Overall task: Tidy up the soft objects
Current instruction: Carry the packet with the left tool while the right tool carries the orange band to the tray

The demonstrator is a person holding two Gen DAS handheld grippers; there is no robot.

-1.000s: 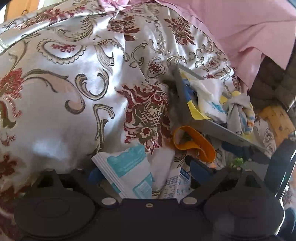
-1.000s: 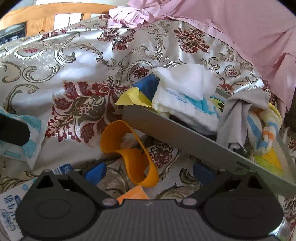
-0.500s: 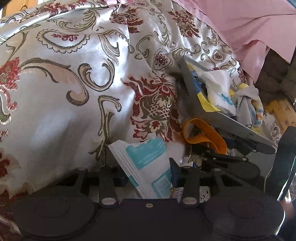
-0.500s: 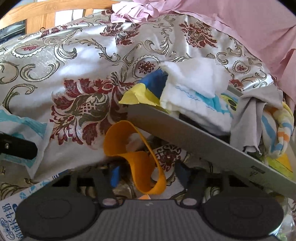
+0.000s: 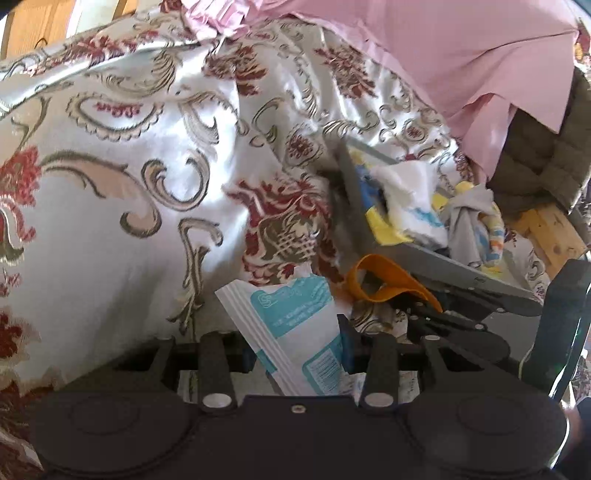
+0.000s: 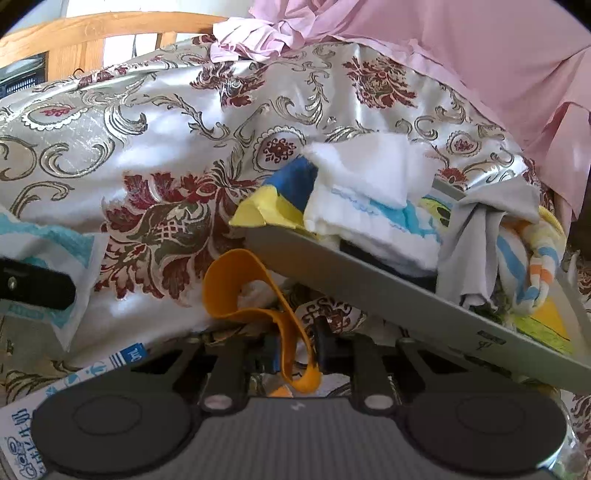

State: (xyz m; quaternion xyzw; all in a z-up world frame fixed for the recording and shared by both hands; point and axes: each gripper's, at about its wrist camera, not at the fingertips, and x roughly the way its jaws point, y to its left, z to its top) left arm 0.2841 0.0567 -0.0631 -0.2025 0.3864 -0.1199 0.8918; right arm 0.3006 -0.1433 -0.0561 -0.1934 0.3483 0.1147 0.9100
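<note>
A white and teal soft packet (image 5: 295, 332) stands on the patterned bed cover, and my left gripper (image 5: 297, 350) is shut on its lower part. It also shows at the left edge of the right wrist view (image 6: 48, 258). An orange band (image 6: 258, 295) loops in front of the grey tray, and my right gripper (image 6: 295, 349) is shut on its lower end. The band also shows in the left wrist view (image 5: 388, 284). The grey tray (image 6: 369, 291) holds white, blue, yellow, grey and striped cloths.
A floral satin bed cover (image 5: 129, 184) fills the left and middle. A pink sheet (image 6: 480, 55) lies at the back right. A blue and white carton (image 6: 55, 402) lies at the lower left of the right wrist view. A wooden bed frame (image 6: 92, 33) stands behind.
Both grippers went from open to shut: the left closed on the teal packet, the right closed on the orange band. Both moved slightly forward.
</note>
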